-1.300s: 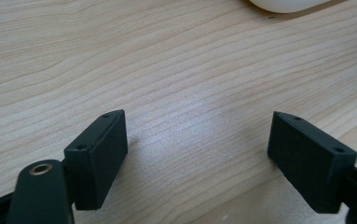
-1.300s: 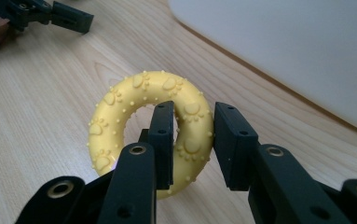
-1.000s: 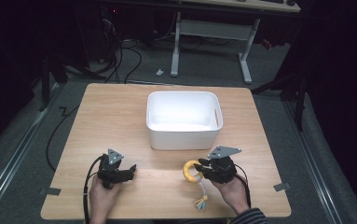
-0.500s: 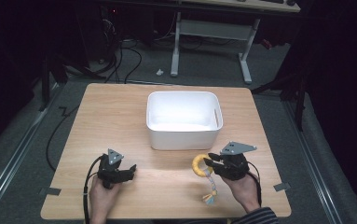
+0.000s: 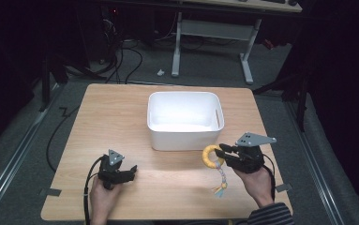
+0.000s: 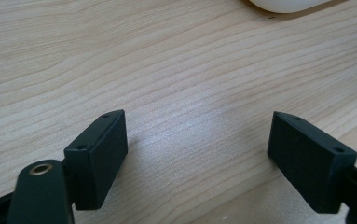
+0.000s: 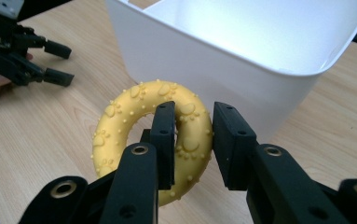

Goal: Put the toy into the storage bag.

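A yellow rubber ring toy [image 7: 120,126] with paw prints and bumps hangs above the table in front of the white bin [image 7: 241,51], a knotted rope tail [image 5: 222,180] dangling below it. My right gripper [image 7: 192,140] is shut on the ring's rim, one jaw through the hole. From above, the ring [image 5: 208,155] is at the near right corner of the bin [image 5: 185,136], with my right gripper [image 5: 225,152] beside it. My left gripper [image 5: 129,171] rests low at the table's front left, open with bare wood between its fingers [image 6: 99,154].
The wooden table [image 5: 116,122] holds the white bin at its middle back. In the right gripper view the other gripper [image 7: 22,51] shows at the far left. Cables and a desk frame [image 5: 210,28] stand on the floor beyond the table.
My right gripper has lifted the yellow ring off the table and carried it up toward the bin's near right corner; the rope tail now hangs free. The left hand stayed put.
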`<state>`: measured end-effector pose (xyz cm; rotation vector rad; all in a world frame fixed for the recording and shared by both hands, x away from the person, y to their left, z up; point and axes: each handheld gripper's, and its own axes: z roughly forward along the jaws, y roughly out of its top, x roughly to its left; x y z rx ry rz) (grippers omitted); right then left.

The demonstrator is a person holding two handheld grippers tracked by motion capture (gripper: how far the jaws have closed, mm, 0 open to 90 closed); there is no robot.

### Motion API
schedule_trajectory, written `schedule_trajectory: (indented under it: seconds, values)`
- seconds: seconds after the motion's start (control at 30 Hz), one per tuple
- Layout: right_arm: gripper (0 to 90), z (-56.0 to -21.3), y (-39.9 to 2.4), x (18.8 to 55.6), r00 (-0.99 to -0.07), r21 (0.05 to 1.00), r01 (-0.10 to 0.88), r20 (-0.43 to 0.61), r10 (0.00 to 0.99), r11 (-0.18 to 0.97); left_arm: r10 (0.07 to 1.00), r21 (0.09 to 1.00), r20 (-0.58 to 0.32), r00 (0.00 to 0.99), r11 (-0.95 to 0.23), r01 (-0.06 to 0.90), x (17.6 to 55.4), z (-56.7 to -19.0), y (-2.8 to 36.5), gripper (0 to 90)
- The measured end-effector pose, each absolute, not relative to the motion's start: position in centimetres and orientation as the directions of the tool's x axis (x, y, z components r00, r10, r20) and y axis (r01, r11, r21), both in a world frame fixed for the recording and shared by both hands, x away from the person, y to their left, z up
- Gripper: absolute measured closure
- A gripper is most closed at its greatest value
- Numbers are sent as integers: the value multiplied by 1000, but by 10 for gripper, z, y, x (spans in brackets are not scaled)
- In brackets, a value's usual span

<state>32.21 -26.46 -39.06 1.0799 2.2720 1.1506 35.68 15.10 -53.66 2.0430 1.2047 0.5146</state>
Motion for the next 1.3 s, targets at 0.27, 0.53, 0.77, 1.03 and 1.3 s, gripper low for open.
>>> schedule_trajectory:
  seconds: [0.27, 0.53, 0.77, 1.03, 1.3]
  values:
    - [713, -371, -268, 329, -652, 814, 447, 12, 758, 372, 873, 737, -12, 488, -323, 594, 357, -537, 151, 203]
    - [713, -358, -266, 338, -662, 819, 442, 23, 749, 366, 872, 737, -12, 489, -323, 594, 357, -537, 151, 203]
    - [712, -349, -265, 345, -654, 821, 444, 23, 756, 359, 872, 736, -12, 489, -323, 594, 357, -537, 151, 202]
    - [712, -337, -263, 352, -657, 821, 445, 29, 753, 357, 872, 736, -12, 489, -323, 594, 357, -537, 151, 203]
    - [712, -327, -261, 360, -658, 818, 450, 33, 752, 358, 873, 736, -12, 488, -323, 595, 357, -537, 151, 203]
